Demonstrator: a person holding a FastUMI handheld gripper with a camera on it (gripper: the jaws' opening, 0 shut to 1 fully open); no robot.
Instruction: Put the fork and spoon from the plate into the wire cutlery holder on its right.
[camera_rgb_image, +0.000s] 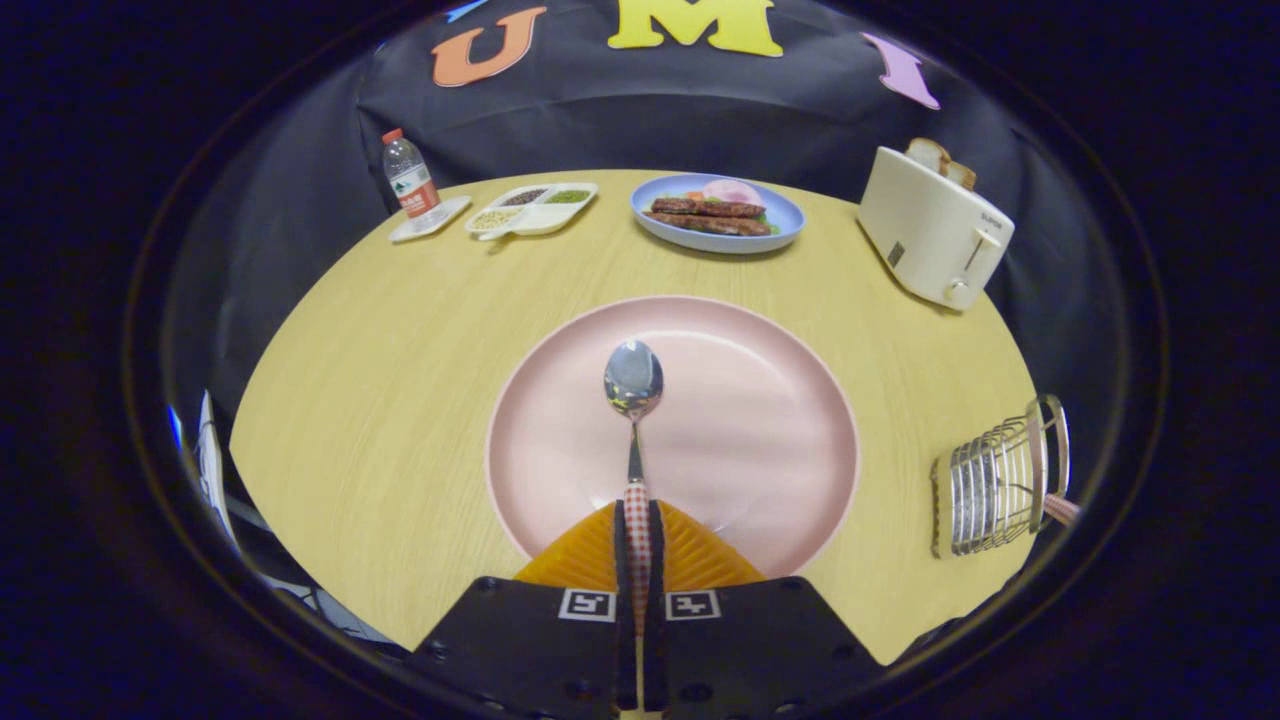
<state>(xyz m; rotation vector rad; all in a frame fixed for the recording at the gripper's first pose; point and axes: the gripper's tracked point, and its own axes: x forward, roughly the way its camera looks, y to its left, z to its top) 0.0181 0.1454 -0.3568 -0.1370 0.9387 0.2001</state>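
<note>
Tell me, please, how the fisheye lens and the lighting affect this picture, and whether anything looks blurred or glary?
In the gripper view, the table edge bows strongly and the wire cutlery holder is stretched; lighting is even, with soft shadows; the spoon bowl mirrors bright light; the pink plate shows a faint sheen; the gripper, shut on the spoon's handle, looks sharp.

Gripper-mounted fisheye looks forward, down over the table.

even bright light, sharp centre, fisheye bending edges, glare on spoon.
</note>
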